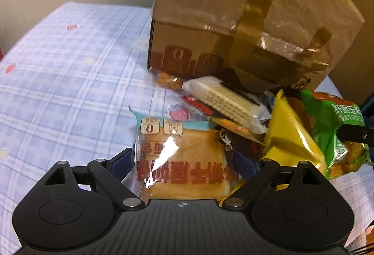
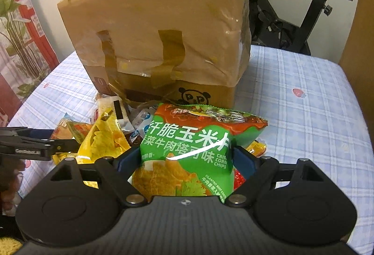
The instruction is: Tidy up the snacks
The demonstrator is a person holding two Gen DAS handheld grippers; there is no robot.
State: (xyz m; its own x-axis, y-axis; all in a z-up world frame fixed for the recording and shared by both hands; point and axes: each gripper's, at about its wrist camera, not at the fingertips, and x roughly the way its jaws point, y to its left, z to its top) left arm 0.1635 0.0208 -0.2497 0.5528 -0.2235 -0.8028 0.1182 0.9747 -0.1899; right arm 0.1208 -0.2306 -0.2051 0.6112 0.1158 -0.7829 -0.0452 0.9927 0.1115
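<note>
I am gripping a wrapped bread pack (image 1: 181, 161) between the fingers of my left tool (image 1: 181, 159), its long side lying across the tool. My right tool (image 2: 185, 161) is pinching a green corn chips bag (image 2: 187, 152), squeezed at its middle and standing upright. Both are sitting just ahead of the tools, above the snack pile (image 1: 233, 110) on the checked table (image 1: 70, 67). The cardboard box (image 2: 163, 32) is standing straight ahead beyond the pile, nearer my right tool, I judge.

Both close, facing cardboard box (image 1: 245, 21)
</note>
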